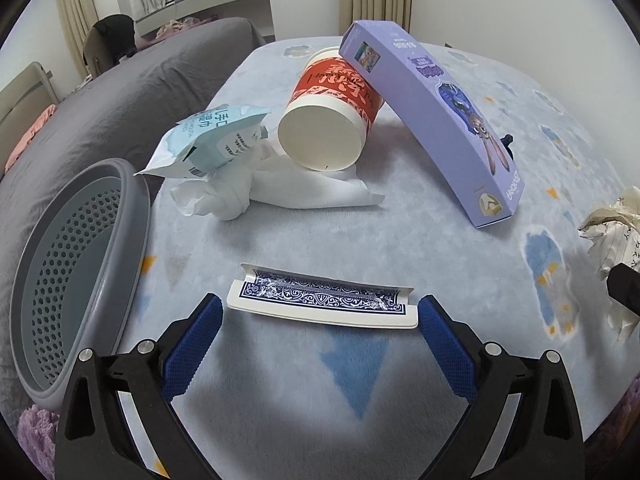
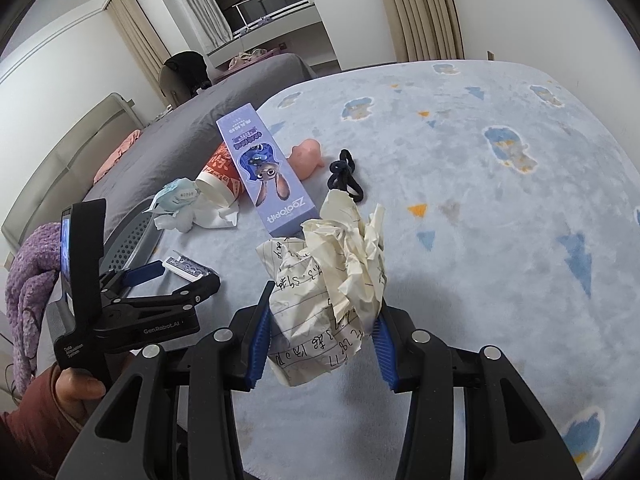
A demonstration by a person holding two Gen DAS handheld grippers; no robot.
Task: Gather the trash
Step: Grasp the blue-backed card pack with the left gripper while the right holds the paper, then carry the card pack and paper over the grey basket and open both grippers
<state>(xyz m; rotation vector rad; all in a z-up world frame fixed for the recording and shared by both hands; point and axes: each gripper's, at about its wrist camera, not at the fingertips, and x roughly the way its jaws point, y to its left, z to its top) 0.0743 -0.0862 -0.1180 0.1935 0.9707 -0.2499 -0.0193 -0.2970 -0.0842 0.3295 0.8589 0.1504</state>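
Observation:
My left gripper is open, its blue fingers on either side of a bent blue-backed playing card lying on the blanket. My right gripper is shut on a crumpled ball of written paper and holds it above the blanket; the ball also shows in the left wrist view. A grey perforated basket lies to the left. A red and white paper cup lies on its side on a white tissue, beside a blue wipes packet. A purple carton leans on the cup.
The light blue patterned blanket covers the bed; a grey sheet lies beyond its left edge. A pink toy and a black hair tie lie past the carton. A purple knitted cloth is at left.

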